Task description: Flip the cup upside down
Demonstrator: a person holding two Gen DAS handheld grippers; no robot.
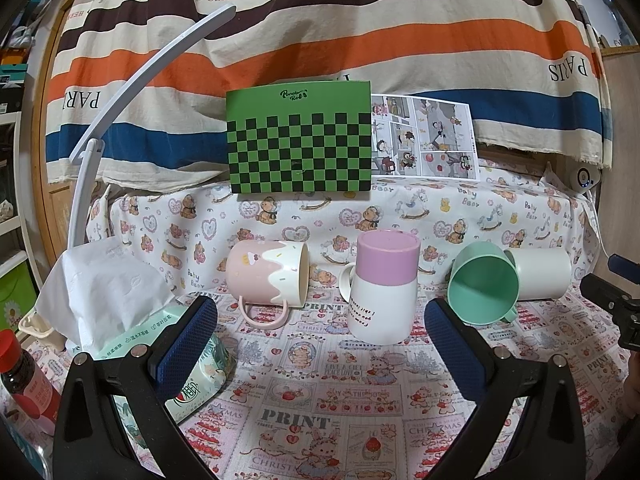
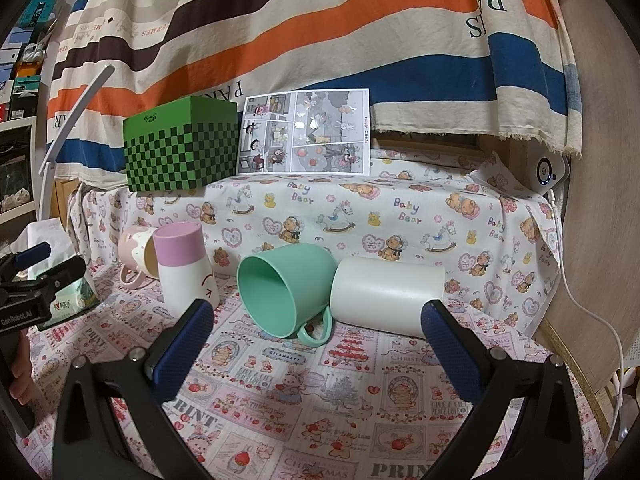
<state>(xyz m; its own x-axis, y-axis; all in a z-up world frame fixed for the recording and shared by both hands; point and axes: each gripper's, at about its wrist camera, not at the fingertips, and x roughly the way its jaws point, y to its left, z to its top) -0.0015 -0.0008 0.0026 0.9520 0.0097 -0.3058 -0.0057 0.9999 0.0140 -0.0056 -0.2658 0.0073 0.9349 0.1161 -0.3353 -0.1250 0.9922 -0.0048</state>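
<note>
Several cups are on the patterned cloth. A pink-and-cream mug [image 1: 267,276] [image 2: 136,258] lies on its side. A white cup with a purple base [image 1: 383,286] [image 2: 185,266] stands upside down. A mint green cup [image 1: 482,288] [image 2: 286,292] lies on its side, mouth toward me. A white cup [image 1: 540,274] [image 2: 386,294] lies on its side behind it. My left gripper [image 1: 320,344] is open and empty, just in front of the purple-based cup. My right gripper [image 2: 320,348] is open and empty, in front of the green and white cups.
A tissue pack [image 1: 132,320] and a red-capped bottle [image 1: 24,384] lie at the left. A green checkered box [image 1: 300,140] [image 2: 180,146] and a comic sheet [image 1: 424,138] [image 2: 306,132] stand on the raised shelf behind. A white lamp arm [image 1: 120,92] curves at left.
</note>
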